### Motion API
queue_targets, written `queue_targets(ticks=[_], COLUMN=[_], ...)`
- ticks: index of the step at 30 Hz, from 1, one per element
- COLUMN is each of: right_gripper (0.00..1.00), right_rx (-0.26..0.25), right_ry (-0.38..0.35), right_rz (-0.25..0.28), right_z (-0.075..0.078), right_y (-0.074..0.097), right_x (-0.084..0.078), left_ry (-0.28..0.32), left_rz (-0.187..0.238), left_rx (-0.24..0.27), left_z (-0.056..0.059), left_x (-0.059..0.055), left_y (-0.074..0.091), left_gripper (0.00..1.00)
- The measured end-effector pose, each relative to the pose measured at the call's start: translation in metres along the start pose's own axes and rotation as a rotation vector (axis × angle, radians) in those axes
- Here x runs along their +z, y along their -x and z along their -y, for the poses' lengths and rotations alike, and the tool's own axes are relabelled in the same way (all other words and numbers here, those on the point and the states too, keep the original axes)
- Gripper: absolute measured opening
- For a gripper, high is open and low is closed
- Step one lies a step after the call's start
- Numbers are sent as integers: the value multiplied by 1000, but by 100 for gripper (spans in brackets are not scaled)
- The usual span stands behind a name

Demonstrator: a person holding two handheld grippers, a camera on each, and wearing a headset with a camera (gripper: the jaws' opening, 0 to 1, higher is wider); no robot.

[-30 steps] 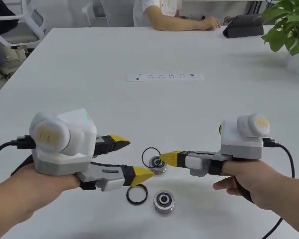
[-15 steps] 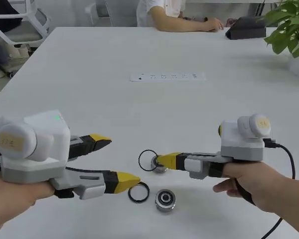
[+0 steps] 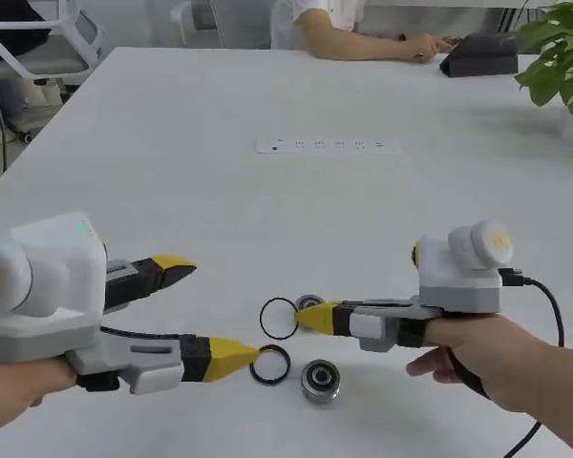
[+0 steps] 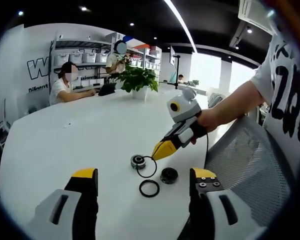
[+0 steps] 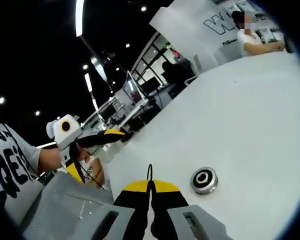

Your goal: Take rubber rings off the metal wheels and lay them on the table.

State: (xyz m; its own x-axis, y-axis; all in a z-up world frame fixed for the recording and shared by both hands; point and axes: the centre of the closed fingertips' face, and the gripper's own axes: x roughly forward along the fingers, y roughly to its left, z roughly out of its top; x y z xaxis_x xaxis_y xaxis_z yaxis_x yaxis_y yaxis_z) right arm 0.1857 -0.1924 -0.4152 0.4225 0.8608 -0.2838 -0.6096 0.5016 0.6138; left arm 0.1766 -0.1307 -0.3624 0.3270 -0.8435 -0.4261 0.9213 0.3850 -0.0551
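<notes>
The rubber ring (image 3: 279,318) you are working on is pinched in your right gripper (image 3: 306,318). Its jaws are pressed together on the ring's near edge, and the rest of the loop sticks out past the yellow tips. In the right gripper view the ring (image 5: 150,172) shows edge-on as a thin dark line rising from between the closed tips. It sits just beside a metal wheel (image 3: 308,303), which the gripper's tip partly hides in the head view. You cannot tell from these views whether the loop touches the wheel or the table (image 3: 220,191).

A second ring (image 3: 270,364) lies flat on the table, nearer to you. Just to its right is a second wheel (image 3: 320,379), lying on its side with a dark band around its rim. The left gripper view shows the same four pieces close together: wheel (image 4: 138,161), held ring (image 4: 146,166), loose ring (image 4: 149,188) and second wheel (image 4: 169,175).

Your left gripper (image 3: 205,310) is spread wide and holds nothing. Its lower yellow tip is just beside the loose ring, and the upper one is well apart from it.

Farther up the table lies a white power strip (image 3: 329,146). A person (image 3: 363,29) sits at the far end, with a plant (image 3: 559,48) at the right corner.
</notes>
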Motion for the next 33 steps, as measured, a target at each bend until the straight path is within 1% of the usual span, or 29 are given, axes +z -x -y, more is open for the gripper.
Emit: queue_targets(ticks=[7,9,12,15,17,21,26,30,33], right_gripper=[0,0,0,0,0,0,0,0,0], right_rx=[9,8,5,2,-6,-13,-13,-7,-13], right_ry=[16,19,35,39,47,43,41,40,47], right_rz=[-62,-83,-119,-137,-152,-163,-173,-178,-188], right_z=[-1,-1,0,1,4,8,7,5,6], right_y=[-7,-9,-12,-14,-15,-16,-18,-20,-21], right_x=[-14,-19,-28,-32,-35,-36,-38,-39,-41], left_ry=[12,11,26,28,39,45,48,41,39], left_rz=[-5,-8,-11,-15,-13,-9,-7,-15,-20], left_rx=[10,11,10,12,13,21,27,27,27], left_z=[-1,0,0,0,-1,-3,-4,-4,-4], left_x=[-8,-10,-12,-13,-14,-14,-15,-17,-19], left_y=[6,7,9,11,12,14,15,15,14], left_gripper=[75,76,77,77,77,76,76,76,76])
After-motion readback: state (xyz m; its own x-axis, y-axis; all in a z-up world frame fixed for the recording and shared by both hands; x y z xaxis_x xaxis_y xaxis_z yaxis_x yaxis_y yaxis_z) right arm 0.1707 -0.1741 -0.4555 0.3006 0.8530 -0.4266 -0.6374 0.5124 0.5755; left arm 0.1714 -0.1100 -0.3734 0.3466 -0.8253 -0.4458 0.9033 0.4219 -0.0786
